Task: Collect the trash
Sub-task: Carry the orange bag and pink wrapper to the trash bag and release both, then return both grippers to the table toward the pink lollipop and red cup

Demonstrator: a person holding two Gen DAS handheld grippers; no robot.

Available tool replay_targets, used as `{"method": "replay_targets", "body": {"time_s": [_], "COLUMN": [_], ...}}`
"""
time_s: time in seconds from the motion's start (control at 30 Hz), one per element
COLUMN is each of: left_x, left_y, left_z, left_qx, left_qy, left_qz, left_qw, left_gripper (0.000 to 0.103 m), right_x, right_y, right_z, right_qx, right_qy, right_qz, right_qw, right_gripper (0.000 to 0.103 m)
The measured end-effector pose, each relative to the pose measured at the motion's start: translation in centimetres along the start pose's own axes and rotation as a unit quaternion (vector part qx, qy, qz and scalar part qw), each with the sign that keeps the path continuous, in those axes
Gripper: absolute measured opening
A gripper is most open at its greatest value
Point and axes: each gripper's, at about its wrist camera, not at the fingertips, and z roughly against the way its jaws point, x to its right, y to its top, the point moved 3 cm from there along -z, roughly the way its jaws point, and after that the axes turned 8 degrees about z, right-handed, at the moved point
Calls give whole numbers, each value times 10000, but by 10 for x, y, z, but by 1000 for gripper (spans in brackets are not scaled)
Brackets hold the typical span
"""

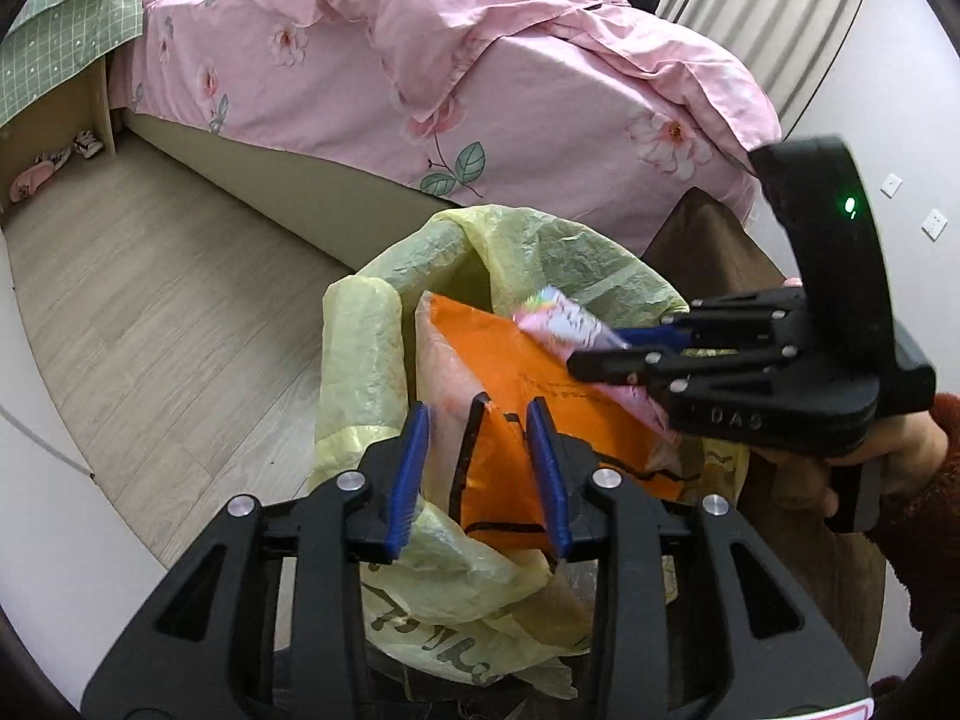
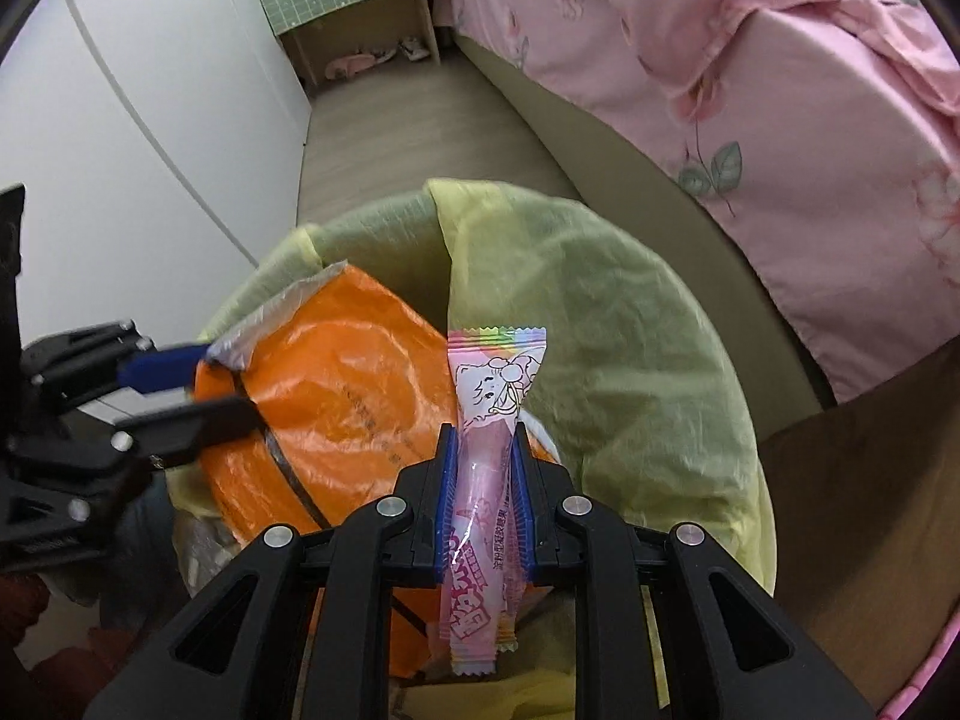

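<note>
A trash bin lined with a yellow bag [image 1: 366, 354] [image 2: 630, 324] stands on the floor by the bed. An orange snack bag [image 1: 516, 396] [image 2: 336, 396] lies in it. My left gripper [image 1: 480, 420] is open, its blue pads either side of the orange bag's edge; it also shows in the right wrist view [image 2: 204, 381]. My right gripper [image 2: 483, 429] is shut on a pink candy wrapper [image 2: 486, 468] and holds it over the bin. In the left wrist view the right gripper [image 1: 600, 348] comes in from the right with the wrapper [image 1: 564, 318].
A bed with pink floral bedding [image 1: 456, 72] [image 2: 780, 60] runs along the far side. A wooden nightstand with a green cloth [image 1: 66, 42] [image 2: 360, 18] has slippers [image 1: 36, 177] under it. A white wall [image 2: 150, 138] is on the left, and brown cardboard [image 2: 852, 480] is on the right.
</note>
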Motion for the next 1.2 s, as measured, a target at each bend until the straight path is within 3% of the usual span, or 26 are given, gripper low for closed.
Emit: {"method": "replay_targets", "body": {"time_s": [0.13,0.37,0.5,0.67,0.83,1.0,1.2], "left_x": [2,-7,-11,6,38,77,128], "left_y": [4,16,21,20,10,-8,-38], "left_z": [7,32,53,81,90,75,52], "left_qx": [93,560,898,1231,1242,981,514], "left_qy": [-95,19,187,441,317,22,-398], "left_qz": [56,443,586,370,76,-161,-583], "left_qw": [9999,9974,9941,9907,9917,9950,9962], "left_gripper": [51,57,57,57,57,58,58], "right_x": [5,1,-6,-10,-5,0,6], "right_y": [-7,-19,-29,-50,-99,-166,-248], "right_z": [11,32,53,98,164,214,238], "right_qx": [212,428,602,1013,1574,1947,1757], "right_qy": [76,-97,-323,-622,-939,-1319,-1664], "right_qz": [-228,-293,-183,-202,-391,-648,-1130], "right_qw": [9995,9986,9975,9927,9823,9698,9637], "right_gripper": [18,50,50,50,52,57,57]}}
